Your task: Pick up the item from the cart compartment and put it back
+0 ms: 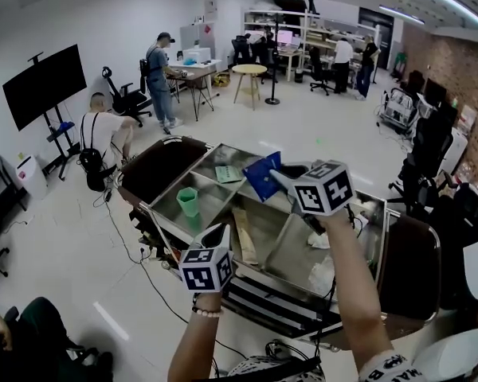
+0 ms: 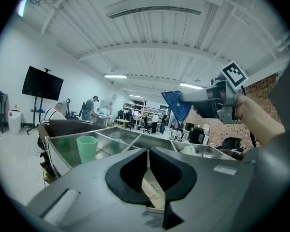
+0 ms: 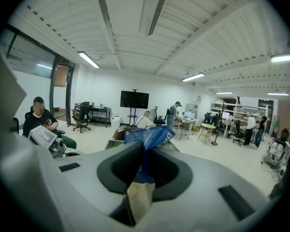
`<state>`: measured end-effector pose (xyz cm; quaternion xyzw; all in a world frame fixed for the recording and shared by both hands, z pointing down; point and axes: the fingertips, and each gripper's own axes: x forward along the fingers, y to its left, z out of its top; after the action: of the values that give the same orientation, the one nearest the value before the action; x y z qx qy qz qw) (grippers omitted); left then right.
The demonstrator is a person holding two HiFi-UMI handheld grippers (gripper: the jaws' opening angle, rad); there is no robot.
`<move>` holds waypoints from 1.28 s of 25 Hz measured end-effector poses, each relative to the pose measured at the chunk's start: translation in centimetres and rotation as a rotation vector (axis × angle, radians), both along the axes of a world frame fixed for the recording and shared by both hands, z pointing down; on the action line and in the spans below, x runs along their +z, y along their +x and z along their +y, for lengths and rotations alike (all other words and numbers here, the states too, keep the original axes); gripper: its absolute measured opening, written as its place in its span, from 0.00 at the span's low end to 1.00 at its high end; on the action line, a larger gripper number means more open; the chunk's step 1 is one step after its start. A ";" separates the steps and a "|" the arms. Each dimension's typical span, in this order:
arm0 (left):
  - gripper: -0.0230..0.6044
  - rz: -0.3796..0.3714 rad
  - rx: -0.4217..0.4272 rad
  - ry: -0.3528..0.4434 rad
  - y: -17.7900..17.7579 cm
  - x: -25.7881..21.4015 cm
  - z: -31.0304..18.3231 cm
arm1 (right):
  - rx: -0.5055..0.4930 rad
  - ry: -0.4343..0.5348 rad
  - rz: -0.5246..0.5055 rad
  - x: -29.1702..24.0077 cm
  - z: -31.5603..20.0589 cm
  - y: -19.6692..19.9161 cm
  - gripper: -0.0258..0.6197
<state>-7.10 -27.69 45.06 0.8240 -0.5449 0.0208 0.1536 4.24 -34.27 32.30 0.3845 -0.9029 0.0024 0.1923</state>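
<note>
A metal cart [image 1: 291, 249] with several open compartments stands below me. My right gripper [image 1: 280, 178] is raised above the cart's far compartments, shut on a blue packet [image 1: 263, 175]. In the right gripper view the blue packet [image 3: 148, 135] is pinched between the pads, its pale end hanging toward the camera. The left gripper view shows the right gripper [image 2: 186, 97] holding the packet [image 2: 177, 104] in the air. My left gripper [image 1: 217, 235] hovers over the cart's near edge, its jaws together with nothing between them [image 2: 148, 161].
A green cup [image 1: 188, 201] stands in the left compartment, a flat green packet [image 1: 227, 173] in the far one. A tan strip [image 1: 243, 233] and white crumpled items [image 1: 323, 273] lie in nearer ones. People, office chairs, a TV stand [image 1: 44, 86] and a round table [image 1: 249, 70] fill the room behind.
</note>
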 end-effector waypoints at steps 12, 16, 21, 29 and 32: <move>0.04 -0.015 -0.006 0.012 -1.2 1.4 4.9 | 0.065 0.098 -0.111 2.5 11.9 1.1 0.14; 0.04 0.002 -0.002 0.012 -1.4 1.7 6.0 | 0.108 0.088 -0.127 4.5 14.5 3.0 0.14; 0.04 -0.005 0.002 0.028 -1.2 2.2 7.8 | 0.119 0.022 -0.178 7.9 17.0 3.7 0.14; 0.04 -0.027 -0.004 0.041 -1.4 2.1 9.1 | 0.095 -0.040 -0.240 10.4 17.9 2.7 0.14; 0.04 -0.026 -0.012 0.032 -1.5 2.5 9.4 | 0.093 -0.044 -0.226 10.9 17.9 2.6 0.14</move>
<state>-8.64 -18.33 47.54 0.8227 -0.5522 0.0218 0.1337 6.83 -16.40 43.17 0.4189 -0.8997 0.0743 0.0972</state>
